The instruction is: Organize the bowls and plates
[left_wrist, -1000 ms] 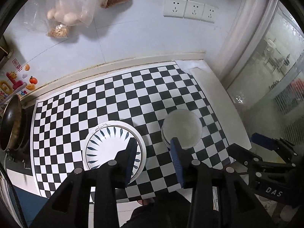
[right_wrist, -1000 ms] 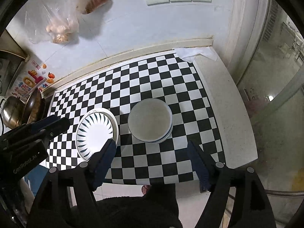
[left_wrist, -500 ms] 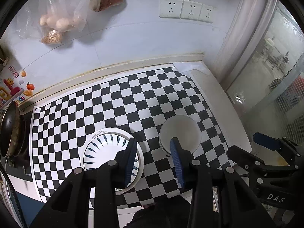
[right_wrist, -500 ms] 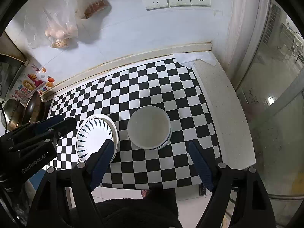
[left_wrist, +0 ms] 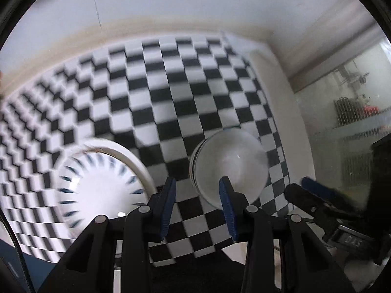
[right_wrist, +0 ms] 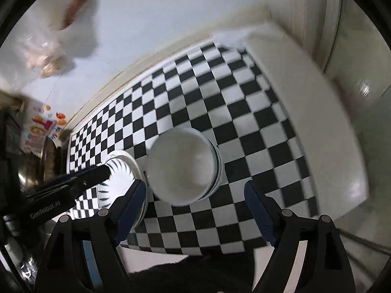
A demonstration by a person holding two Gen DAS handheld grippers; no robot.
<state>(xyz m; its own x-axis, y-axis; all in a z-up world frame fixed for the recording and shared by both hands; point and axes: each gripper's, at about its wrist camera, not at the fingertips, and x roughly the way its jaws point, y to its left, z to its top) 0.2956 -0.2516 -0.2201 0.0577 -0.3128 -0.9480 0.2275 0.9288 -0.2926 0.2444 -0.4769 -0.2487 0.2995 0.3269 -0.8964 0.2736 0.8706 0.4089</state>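
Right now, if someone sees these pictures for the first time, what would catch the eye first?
The black-and-white checkered mat fills the counter. On it stand a stack of plain white bowls in the middle and, to its left, a plate with dark blue leaf marks. Both grippers hang open above them, the right gripper spread wide just in front of the bowls and the left gripper narrower.
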